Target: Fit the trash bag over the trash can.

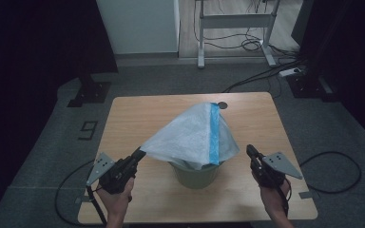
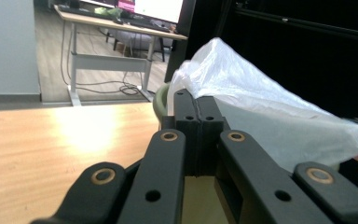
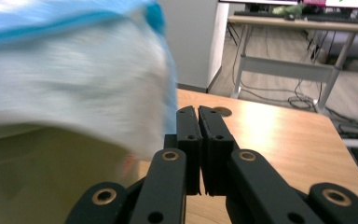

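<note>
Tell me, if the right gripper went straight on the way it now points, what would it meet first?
Probably nothing: the right gripper, jaws shut, points past the white bag along bare table toward the far edge. Depth is unclear.

The white bag (image 1: 190,135) hides most of the green bin (image 1: 195,175).

A thin, crinkled translucent white plastic bag (image 1: 195,135) with a blue strip drapes a matt olive plastic bin (image 1: 196,175) on the smooth wood-grain tabletop (image 1: 138,114).

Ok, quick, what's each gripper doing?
Left gripper: shut on the plastic bag's corner.
Right gripper: fingers shut, nothing held.
</note>
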Available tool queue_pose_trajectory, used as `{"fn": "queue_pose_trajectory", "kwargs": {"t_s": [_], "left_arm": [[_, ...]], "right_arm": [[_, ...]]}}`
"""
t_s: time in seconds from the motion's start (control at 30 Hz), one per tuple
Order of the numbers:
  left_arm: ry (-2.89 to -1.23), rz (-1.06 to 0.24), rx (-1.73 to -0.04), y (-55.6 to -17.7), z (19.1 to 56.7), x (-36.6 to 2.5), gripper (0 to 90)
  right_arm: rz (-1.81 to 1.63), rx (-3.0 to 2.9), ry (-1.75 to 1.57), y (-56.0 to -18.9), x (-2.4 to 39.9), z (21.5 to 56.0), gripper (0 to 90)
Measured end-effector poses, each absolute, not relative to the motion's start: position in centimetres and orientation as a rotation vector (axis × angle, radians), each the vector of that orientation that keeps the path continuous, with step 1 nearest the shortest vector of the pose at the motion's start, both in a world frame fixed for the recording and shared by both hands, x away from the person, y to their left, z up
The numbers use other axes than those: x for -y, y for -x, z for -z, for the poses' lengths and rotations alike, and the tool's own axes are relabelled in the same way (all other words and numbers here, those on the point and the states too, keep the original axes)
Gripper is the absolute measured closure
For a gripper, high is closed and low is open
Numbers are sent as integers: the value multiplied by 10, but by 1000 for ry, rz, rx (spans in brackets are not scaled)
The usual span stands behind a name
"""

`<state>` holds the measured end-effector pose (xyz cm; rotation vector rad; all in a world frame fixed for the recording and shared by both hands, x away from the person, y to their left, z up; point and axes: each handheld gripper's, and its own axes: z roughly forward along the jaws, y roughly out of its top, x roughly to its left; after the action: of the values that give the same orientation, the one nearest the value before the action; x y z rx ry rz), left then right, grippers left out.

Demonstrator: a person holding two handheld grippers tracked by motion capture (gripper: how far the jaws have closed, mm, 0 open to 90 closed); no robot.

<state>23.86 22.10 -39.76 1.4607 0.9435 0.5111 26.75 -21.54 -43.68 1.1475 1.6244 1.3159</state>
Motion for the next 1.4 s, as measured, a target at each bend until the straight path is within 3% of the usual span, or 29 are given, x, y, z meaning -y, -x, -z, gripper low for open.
{"fn": "queue_pose_trajectory", "kwargs": {"t_s": [0.07, 0.2, 0.27, 0.57, 0.9, 1.0, 1.13, 1.2, 1.27, 1.4], "left_arm": [[-1460, -500, -950, -235, 402, -224, 900], [-1472, -489, -959, -234, 410, -224, 899], [-1481, -486, -961, -233, 413, -223, 899], [-1507, -479, -972, -232, 421, -222, 899], [-1505, -484, -979, -235, 422, -221, 898], [-1504, -480, -975, -235, 422, -220, 898], [-1523, -470, -961, -236, 423, -216, 898], [-1536, -453, -948, -236, 425, -212, 898], [-1555, -444, -937, -235, 428, -207, 898], [-1591, -424, -912, -233, 431, -196, 898]], "right_arm": [[-1358, -1615, -1155, -266, 219, 438, 816], [-1421, -1624, -1088, -253, 213, 431, 613], [-1465, -1649, -1055, -244, 208, 426, 554], [-1630, -1758, -944, -225, 174, 410, 390], [-1651, -1848, -746, -209, 141, 407, 313], [-1611, -1871, -728, -213, 136, 407, 364], [-1563, -1889, -746, -219, 136, 411, 699], [-1554, -1878, -758, -219, 138, 412, 811], [-1555, -1868, -763, -218, 142, 412, 867], [-1593, -1847, -796, -216, 151, 411, 886]]}}
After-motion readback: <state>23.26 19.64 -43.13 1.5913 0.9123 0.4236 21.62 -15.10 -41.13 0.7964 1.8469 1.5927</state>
